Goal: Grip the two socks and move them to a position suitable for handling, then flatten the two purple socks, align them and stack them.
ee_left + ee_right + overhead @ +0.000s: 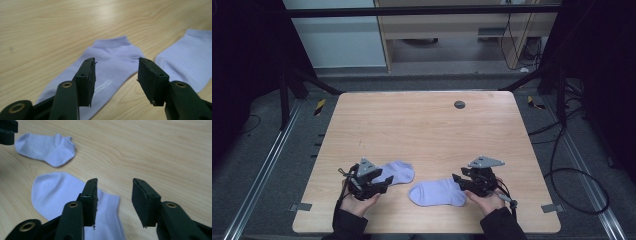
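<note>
Lying flat near the table's [422,120] six o'clock edge are two lavender ankle socks, slightly apart. Left sock [398,172] sits at about seven o'clock of the tabletop, right sock [438,193] at about six, its rounded toe pointing to nine o'clock in the high view. Both are plain pale purple knit, short, with a ribbed cuff band; the left sock carries a faint white print on the sole, seen in the left gripper view [110,60]. Fabric looks smooth, no bunching. Left gripper [384,181] sits over the left sock's nine o'clock end, jaws spread wide, nothing clamped; the sock lies below and between them, pads clear of it. Right gripper [458,181] is at the right sock's three o'clock end, cuff side, jaws also well apart and gripping nothing; right sock [75,195] lies under its left jaw, bare wood under the other.
</note>
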